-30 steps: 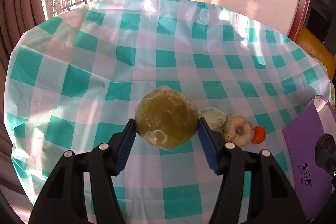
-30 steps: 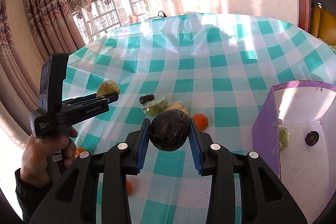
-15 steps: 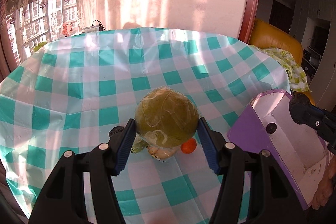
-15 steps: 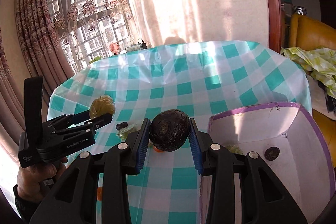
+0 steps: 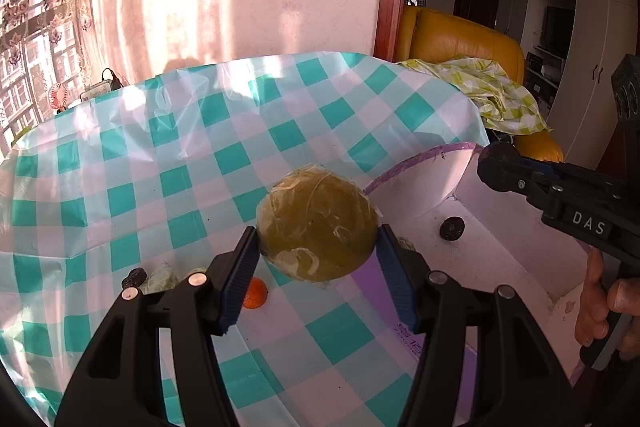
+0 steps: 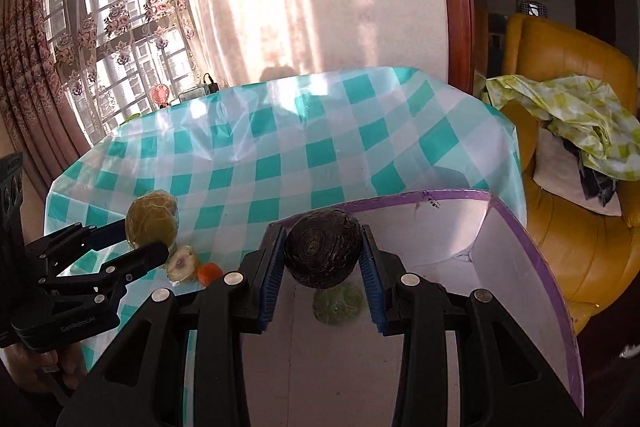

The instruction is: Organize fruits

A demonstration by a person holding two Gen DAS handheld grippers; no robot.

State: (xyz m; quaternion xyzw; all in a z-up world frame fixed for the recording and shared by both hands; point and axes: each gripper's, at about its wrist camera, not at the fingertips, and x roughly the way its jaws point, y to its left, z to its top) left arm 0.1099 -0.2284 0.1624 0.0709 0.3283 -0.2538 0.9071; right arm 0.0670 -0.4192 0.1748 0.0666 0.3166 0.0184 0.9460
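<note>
Nearest to me, the left claw [image 5: 318,253] is clamped on a plastic-wrapped yellow-green fruit [image 5: 317,223], its blue pads pressing both sides, holding it in the air above the desk [image 5: 192,163] just beside the rim of the purple box [image 5: 420,157]. The right claw [image 6: 323,261] grips a dark round fruit [image 6: 323,247] the same way, held over the white inside of the box.

Below that dark fruit, on the box floor, lies a pale green wrapped fruit [image 6: 338,301], and a small dark fruit [image 5: 452,228] sits further in, near the far corner.

On the checked cloth beside the box rest a small orange fruit [image 5: 255,293], a pale cut-looking fruit [image 6: 182,263], another wrapped green one [image 5: 162,277] and a small dark piece [image 5: 134,277], close together.

Beyond the desk stand a yellow armchair [image 6: 576,131] with a green-patterned cloth [image 6: 572,115] thrown over it, and curtains [image 6: 48,39] at the sunlit window.
</note>
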